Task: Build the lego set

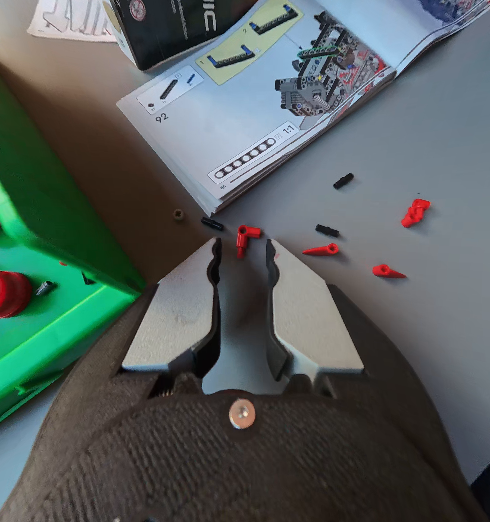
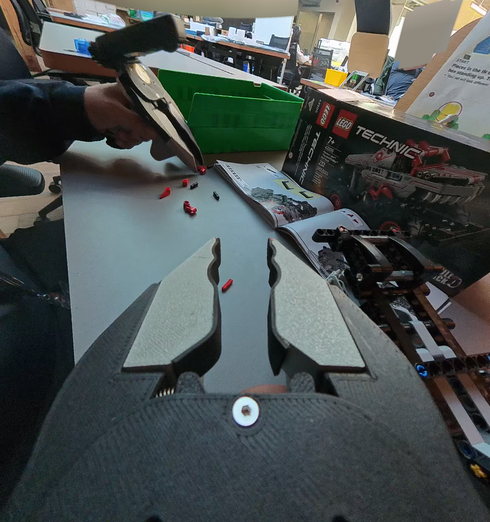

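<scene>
Just ahead of my left gripper (image 1: 243, 243), parted and empty, lies the red angled connector (image 1: 245, 236); next, I'd close on it. My right gripper (image 2: 243, 244) hangs open, empty.

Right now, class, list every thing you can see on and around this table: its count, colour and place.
Angled connector: one, red, just ahead of the left fingertips.
Pins: three, black, scattered near the booklet's corner.
Cone pieces: two, red, right of the left gripper.
Clustered connector: one, red, far right.
Small round piece: one, tan, beside the bin.
Small pin: one, red, between the right fingers.
Instruction booklet: one, open.
Set box: one, black, standing.
Bins: green, table's far end.
Wheels: red, inside the bin.
Partly built model: one, black.
Left gripper: open.
Right gripper: open.
</scene>
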`<action>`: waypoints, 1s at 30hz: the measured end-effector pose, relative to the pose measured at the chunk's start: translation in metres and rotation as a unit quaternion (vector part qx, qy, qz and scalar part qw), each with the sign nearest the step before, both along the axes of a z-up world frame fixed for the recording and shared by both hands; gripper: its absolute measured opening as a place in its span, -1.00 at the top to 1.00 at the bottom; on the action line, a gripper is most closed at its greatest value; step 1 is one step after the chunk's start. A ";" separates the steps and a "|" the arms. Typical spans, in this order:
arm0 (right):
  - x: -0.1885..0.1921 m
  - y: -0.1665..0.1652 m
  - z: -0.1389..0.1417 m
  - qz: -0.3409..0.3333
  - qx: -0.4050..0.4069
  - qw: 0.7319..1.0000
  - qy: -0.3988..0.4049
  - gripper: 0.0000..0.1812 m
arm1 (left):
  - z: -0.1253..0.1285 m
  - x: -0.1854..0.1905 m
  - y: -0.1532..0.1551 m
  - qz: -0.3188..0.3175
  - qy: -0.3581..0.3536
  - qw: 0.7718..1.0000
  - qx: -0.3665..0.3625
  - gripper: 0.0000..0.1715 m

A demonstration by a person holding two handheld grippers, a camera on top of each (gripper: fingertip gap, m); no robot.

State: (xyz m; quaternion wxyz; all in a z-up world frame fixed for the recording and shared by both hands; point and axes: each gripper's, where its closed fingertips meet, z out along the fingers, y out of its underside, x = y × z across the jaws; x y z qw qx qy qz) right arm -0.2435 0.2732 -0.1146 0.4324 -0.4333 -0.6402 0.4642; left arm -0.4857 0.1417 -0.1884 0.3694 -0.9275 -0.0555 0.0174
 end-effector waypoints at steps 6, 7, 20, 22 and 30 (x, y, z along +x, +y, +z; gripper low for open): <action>0.001 0.000 0.002 0.006 -0.009 1.000 0.005 0.69 | -0.004 -0.004 0.005 0.003 0.003 1.000 0.001 0.84; 0.001 0.000 0.002 0.007 -0.009 1.000 0.006 0.69 | -0.004 -0.004 0.005 0.003 0.000 1.000 0.002 0.85; 0.000 -0.005 0.001 0.013 0.007 1.000 0.006 0.69 | 0.044 0.135 0.060 -0.179 -0.057 0.980 0.064 0.85; 0.000 -0.004 0.002 0.010 0.010 1.000 0.010 0.70 | 0.029 0.162 0.069 -0.209 -0.034 0.977 0.026 0.86; 0.001 -0.010 -0.002 0.011 0.040 0.999 0.006 0.71 | -0.006 0.175 0.073 -0.193 -0.001 0.981 -0.023 0.86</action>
